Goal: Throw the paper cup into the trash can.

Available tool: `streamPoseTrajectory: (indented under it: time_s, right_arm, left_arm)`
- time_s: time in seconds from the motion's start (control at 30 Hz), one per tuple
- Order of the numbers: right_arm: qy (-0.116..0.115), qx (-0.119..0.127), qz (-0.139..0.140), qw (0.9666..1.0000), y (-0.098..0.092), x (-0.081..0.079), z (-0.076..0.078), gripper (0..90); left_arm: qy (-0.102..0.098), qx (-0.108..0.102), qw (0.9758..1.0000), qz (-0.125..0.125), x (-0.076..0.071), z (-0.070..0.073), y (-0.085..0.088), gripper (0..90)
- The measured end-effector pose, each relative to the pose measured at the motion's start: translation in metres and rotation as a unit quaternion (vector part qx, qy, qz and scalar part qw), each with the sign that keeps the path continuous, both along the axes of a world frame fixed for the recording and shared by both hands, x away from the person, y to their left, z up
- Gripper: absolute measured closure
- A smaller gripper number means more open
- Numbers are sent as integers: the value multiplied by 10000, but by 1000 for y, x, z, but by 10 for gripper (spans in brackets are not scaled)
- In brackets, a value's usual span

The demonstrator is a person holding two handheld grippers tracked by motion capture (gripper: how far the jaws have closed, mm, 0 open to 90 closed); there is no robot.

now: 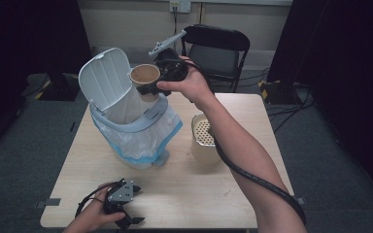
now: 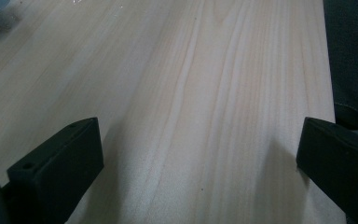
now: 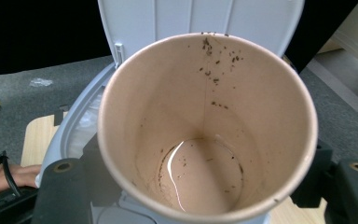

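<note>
A brown paper cup [image 1: 144, 75] hangs tilted over the mouth of a white bin [image 1: 126, 121], with my right gripper [image 1: 149, 85] shut on its wall. In the right gripper view the cup [image 3: 205, 116] is seen from above, empty apart from dark specks inside, with a black jaw at each side of it and the gripper [image 3: 205, 186] shut on it. The bin's lid [image 1: 104, 77] stands open and a clear bag lines the bin. My left gripper [image 1: 135, 204] rests on the table near the front left edge. Its jaws stand wide apart over bare wood, so the gripper [image 2: 200, 140] is open.
A beige jug-like container [image 1: 203, 141] with a perforated insert stands right of the bin, under my right forearm. The wooden table [image 1: 184, 194] has free room in front. A black folding chair [image 1: 218, 48] stands behind the table's far edge.
</note>
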State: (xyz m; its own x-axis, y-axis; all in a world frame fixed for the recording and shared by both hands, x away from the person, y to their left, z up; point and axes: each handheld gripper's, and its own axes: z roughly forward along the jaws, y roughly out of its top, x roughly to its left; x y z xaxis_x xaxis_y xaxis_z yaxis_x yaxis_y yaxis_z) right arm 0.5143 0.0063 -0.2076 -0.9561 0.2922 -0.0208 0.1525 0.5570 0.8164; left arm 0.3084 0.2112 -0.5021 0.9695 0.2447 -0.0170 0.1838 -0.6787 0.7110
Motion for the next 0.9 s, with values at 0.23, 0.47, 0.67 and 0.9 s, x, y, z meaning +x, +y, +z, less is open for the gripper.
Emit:
streamPoseTrajectory:
  time_s: [0.23,0.47,0.67,0.9]
  right_arm:
    - [38,-12,76,10000,13,1,-7,287]
    - [86,9,103,9999,24,3,-14,286]
    - [118,-2,107,9999,32,5,-20,284]
    - [114,15,119,9999,38,6,-26,282]
  left_arm:
    - [2,-13,10000,2,0,0,0,0]
    - [-1,14,10000,-2,0,0,0,0]
    - [1,4,10000,-2,0,0,0,0]
    - [0,17,10000,-20,0,0,0,0]
